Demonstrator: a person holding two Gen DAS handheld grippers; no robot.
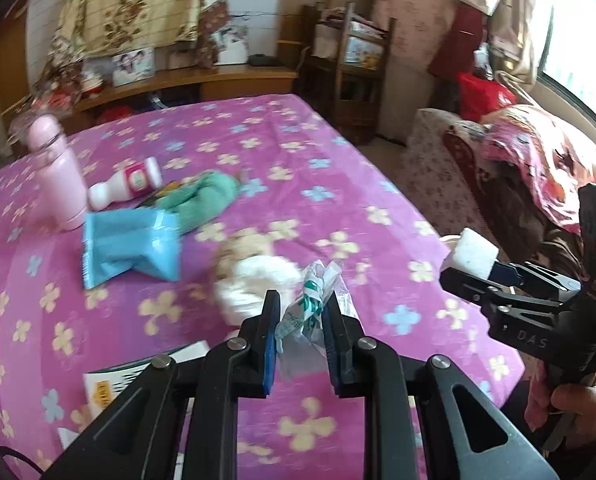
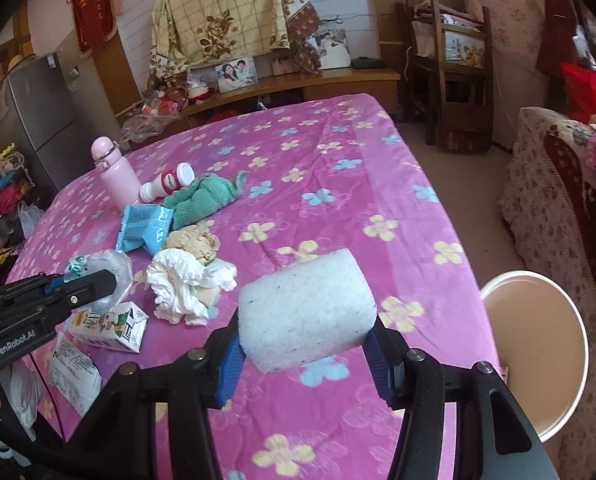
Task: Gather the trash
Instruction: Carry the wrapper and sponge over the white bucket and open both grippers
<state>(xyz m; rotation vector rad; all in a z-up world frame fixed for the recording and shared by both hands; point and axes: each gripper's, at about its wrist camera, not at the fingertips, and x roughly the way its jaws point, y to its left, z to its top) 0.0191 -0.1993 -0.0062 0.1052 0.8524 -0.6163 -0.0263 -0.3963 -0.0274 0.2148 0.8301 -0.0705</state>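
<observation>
My left tool (image 1: pixel 299 320) points down and is squeezed tight on a crinkly wrapper (image 1: pixel 313 308). My right tool (image 2: pixel 303 344) points down too, pinching a white foam block (image 2: pixel 305 312). My hand (image 1: pixel 581 408) grips the right tool's handle.

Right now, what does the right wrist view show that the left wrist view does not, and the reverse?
Only the right wrist view: the round bin beside the bed, the grey fridge, the milk carton's printed front. Only the left wrist view: the bright window. Both: the left gripper shut on a crumpled wrapper, the right gripper holding a white foam block, the pink bottle.
</observation>
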